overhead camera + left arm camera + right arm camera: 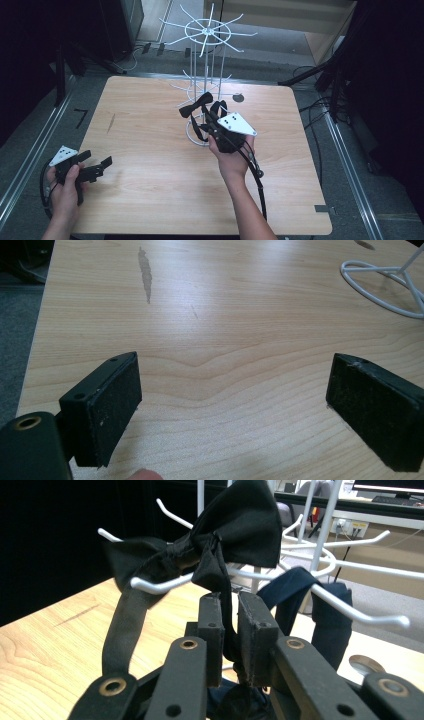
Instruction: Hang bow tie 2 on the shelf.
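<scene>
Wooden worktop (150, 150) bare beside left hand-held gripper (235, 405), jaws apart; right hand-held gripper (230, 630) barely pinched bow tie (235, 530) strap on rack (205, 35) hook; loosening grip risked strap slipping off, or a tug tipping the rack.

- The bow tie (235, 527) is plain black, as is its strap (122, 625).
- A second piece of cloth (300, 587), hung beside it, is seen in dark navy blue.
- The wire rack (207, 32) is coated white throughout.
- The desk (150, 150) is finished in pale wood grain, marked with one grey streak (145, 272).
- The fingers (107, 405) of both grippers are black, with brass-coloured rivets.
- A light grey plate (236, 123) with dark dots is carried on the right gripper (212, 112).
</scene>
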### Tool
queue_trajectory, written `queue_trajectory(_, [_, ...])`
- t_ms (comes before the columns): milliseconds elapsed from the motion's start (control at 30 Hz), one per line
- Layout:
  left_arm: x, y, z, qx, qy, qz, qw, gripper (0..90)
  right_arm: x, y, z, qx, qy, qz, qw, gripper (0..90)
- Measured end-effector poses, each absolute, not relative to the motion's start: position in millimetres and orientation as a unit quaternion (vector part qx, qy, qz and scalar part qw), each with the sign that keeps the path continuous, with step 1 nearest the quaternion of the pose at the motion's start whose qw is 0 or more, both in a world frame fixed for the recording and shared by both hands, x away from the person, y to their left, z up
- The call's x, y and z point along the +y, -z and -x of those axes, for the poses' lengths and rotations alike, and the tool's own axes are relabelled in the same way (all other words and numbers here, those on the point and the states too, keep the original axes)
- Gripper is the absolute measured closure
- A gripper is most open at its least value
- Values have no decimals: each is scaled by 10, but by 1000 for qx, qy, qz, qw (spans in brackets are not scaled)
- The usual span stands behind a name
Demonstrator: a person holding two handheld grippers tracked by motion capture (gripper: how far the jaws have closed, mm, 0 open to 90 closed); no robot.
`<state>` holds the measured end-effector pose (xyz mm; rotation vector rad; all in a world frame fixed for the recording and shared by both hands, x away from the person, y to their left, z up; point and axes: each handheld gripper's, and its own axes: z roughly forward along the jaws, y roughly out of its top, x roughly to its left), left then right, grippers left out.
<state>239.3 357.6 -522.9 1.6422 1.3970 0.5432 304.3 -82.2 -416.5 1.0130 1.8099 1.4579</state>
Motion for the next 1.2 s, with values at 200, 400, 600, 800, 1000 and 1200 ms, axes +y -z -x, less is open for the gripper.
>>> queue_trajectory(200, [3576, 5229, -2392, 563, -219, -663, 443, 83, -853, 4231, -3027, 682, -543, -387, 299, 728])
queue_trajectory(400, [3576, 5228, -2392, 563, -220, -664, 441, 83, -887, 4300, -3002, 682, -538, -394, 300, 650])
queue_trajectory(600, [3575, 5227, -2392, 562, -220, -664, 441, 83, -941, 4365, -2971, 682, -534, -402, 297, 587])
queue_trajectory(800, [3574, 5227, -2392, 562, -220, -665, 440, 83, -988, 4417, -2936, 686, -534, -403, 288, 537])
queue_trajectory(1000, [3573, 5227, -2391, 562, -220, -665, 440, 83, -1046, 4491, -2907, 692, -533, -401, 276, 447])
queue_trajectory(1200, [3571, 5227, -2392, 562, -220, -665, 440, 83, -1132, 4544, -2881, 691, -536, -406, 266, 299])
